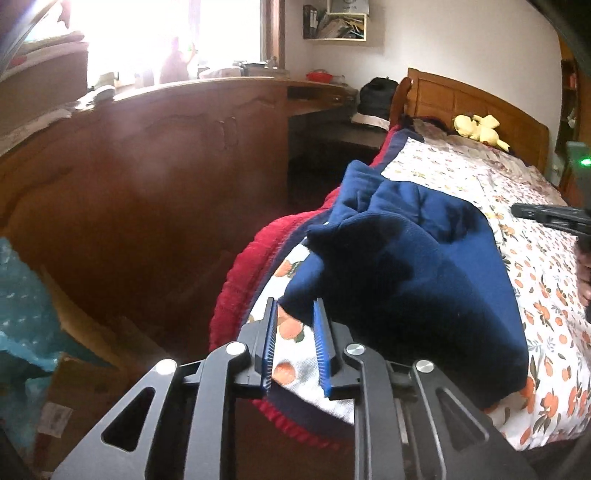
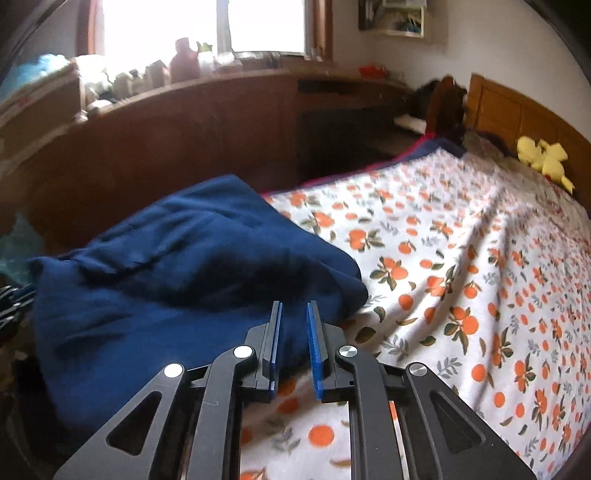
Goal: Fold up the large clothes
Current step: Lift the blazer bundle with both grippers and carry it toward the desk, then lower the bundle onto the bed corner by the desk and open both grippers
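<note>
The left gripper (image 1: 295,314) is released, holding nothing, its jaws apart just above the near corner of the blue garment (image 1: 413,266). The right gripper (image 2: 294,314) is likewise released, gapped over the garment's (image 2: 177,280) near edge. The garment lies bunched on the bed's orange-print sheet (image 2: 443,258), beside the red blanket (image 1: 240,280) at the bed's edge.

Right wrist view smeared by motion — window ledge clutter (image 2: 147,79) unreadable to me. Navy garment (image 2: 177,280) runs under my right gripper (image 2: 294,314), lower left part lost in dark. In left wrist view, right gripper (image 1: 554,214) cut by frame edge — can't judge its jaws there. Wall shelf (image 1: 334,22) contents too small. Window (image 1: 166,33) blown out.
</note>
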